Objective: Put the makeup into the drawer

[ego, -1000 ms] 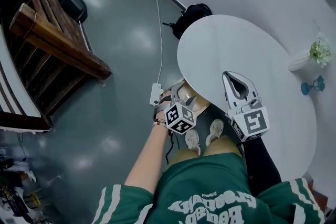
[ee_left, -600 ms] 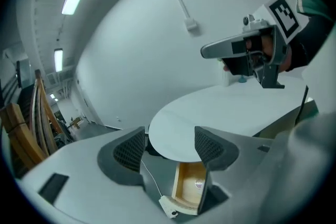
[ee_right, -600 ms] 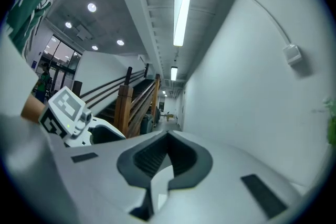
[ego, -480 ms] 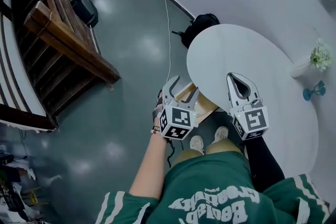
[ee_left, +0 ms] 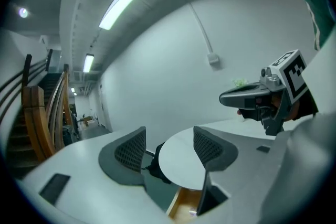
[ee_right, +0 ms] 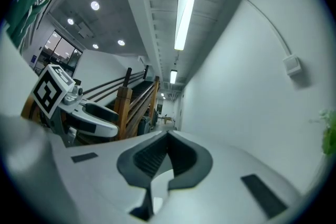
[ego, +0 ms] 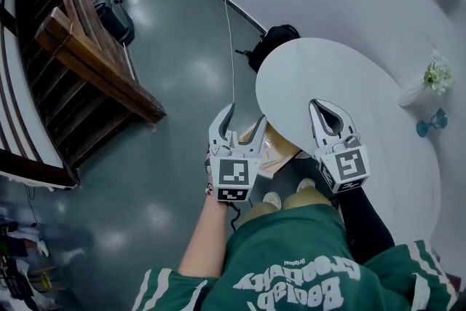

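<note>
Left tongs (ego: 246,117), apart and empty, are nearer the open drawer (ego: 279,152) at frame centre; we see right tongs (ego: 319,108) closed.

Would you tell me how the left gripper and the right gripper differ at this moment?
The left gripper has its jaws wide apart; the right gripper has them together at the tips. In the head view the left gripper sits off the edge of the table, by the open drawer, while the right gripper is over the table. Both are empty and point much the same way.
</note>
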`<state>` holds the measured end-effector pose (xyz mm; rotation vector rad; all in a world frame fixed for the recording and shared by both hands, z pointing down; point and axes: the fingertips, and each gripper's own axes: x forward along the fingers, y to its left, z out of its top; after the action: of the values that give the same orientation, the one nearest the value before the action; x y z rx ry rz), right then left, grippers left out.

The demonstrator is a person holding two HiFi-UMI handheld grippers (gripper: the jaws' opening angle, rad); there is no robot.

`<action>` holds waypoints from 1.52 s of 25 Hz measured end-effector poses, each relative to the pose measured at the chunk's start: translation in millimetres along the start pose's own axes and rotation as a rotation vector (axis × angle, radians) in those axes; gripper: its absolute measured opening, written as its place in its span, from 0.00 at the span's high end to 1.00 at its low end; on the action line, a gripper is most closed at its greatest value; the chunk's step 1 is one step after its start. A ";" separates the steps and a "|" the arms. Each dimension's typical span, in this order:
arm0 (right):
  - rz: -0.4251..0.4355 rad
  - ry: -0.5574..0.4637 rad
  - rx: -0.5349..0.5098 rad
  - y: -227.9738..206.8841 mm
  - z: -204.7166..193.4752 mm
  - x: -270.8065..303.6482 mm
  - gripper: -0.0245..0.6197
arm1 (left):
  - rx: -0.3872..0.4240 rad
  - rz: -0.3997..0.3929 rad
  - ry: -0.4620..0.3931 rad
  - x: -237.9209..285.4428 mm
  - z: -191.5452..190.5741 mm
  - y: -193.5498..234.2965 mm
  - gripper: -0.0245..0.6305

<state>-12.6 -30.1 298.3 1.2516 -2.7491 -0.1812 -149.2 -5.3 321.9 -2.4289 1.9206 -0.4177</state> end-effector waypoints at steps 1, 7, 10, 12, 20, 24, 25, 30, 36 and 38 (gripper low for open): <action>0.002 -0.005 0.000 0.2 3.2 0.0 0.95 | -0.017 0.002 -0.012 -0.5 3.5 1.4 0.53; -0.001 -0.005 0.009 -2.8 13.0 -1.1 0.95 | -0.076 0.057 -0.066 -4.1 20.9 12.4 0.78; 0.001 -0.011 -0.007 -4.9 10.3 -2.0 0.95 | -0.080 0.100 -0.069 -5.2 23.0 18.8 0.96; 0.001 -0.014 -0.009 -5.9 10.5 -2.3 0.95 | -0.084 0.089 -0.055 -3.3 21.3 18.6 0.96; -0.018 0.001 -0.016 -10.1 11.3 -3.6 0.95 | -0.074 0.098 -0.070 -5.3 29.1 21.2 0.96; -0.018 0.002 -0.001 -6.7 20.0 -1.6 0.95 | -0.075 0.104 -0.069 -7.6 29.2 24.1 0.96; -0.017 0.001 -0.002 -6.3 18.6 -1.8 0.95 | -0.075 0.104 -0.067 -7.8 28.2 24.0 0.96; -0.024 0.016 -0.019 -5.0 8.0 -4.0 0.95 | -0.082 0.102 -0.056 -8.6 22.8 24.7 0.96; -0.013 -0.003 -0.035 -1.1 6.8 -4.2 0.95 | -0.079 0.106 -0.055 -12.4 20.5 26.0 0.96; -0.013 -0.003 -0.034 1.3 7.4 -3.7 0.95 | -0.079 0.105 -0.059 -14.3 20.6 27.0 0.96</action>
<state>-12.3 -26.0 291.0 1.2624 -2.7291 -0.2309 -173.4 -1.3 294.4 -2.3435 2.0660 -0.2696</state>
